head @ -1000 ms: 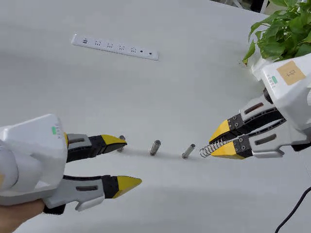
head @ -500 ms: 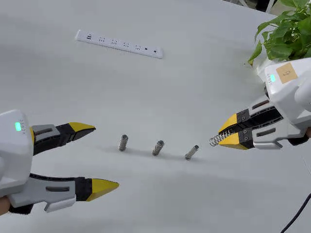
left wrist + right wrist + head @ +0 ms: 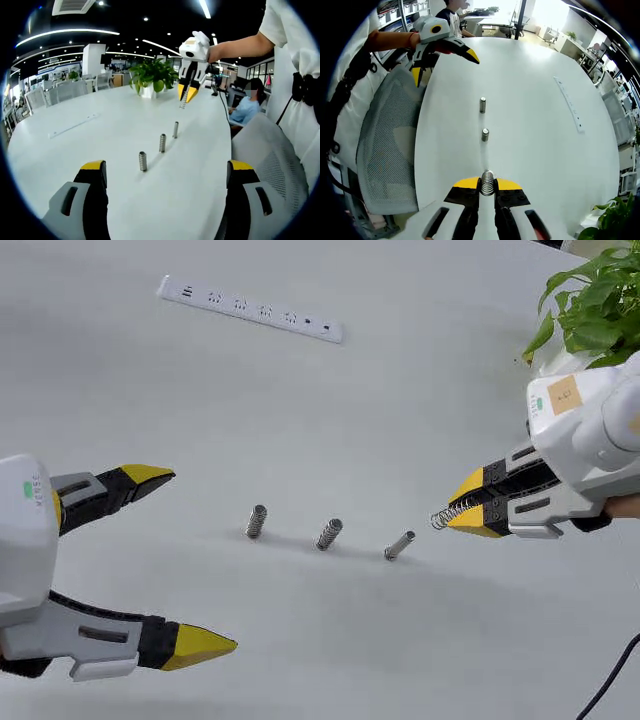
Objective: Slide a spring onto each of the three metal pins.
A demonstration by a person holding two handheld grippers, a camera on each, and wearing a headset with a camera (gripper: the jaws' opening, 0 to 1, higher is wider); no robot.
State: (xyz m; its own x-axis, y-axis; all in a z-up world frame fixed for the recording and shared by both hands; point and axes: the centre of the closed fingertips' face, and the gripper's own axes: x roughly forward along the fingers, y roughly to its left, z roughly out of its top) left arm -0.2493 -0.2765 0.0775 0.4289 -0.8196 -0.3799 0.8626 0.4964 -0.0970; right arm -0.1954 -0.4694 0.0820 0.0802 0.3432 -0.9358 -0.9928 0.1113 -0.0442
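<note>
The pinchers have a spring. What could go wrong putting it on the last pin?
The spring sticks out of the shut right gripper, so it could slip or ping away. The bare pin is thin, so the spring's end may miss it or tip it. Swinging too far could bump the neighbouring pin that already wears a spring.

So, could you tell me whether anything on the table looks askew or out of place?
Nothing stands out. The left pin, middle pin and bare right pin stand upright in a row, and the right tool holds a spring.
</note>
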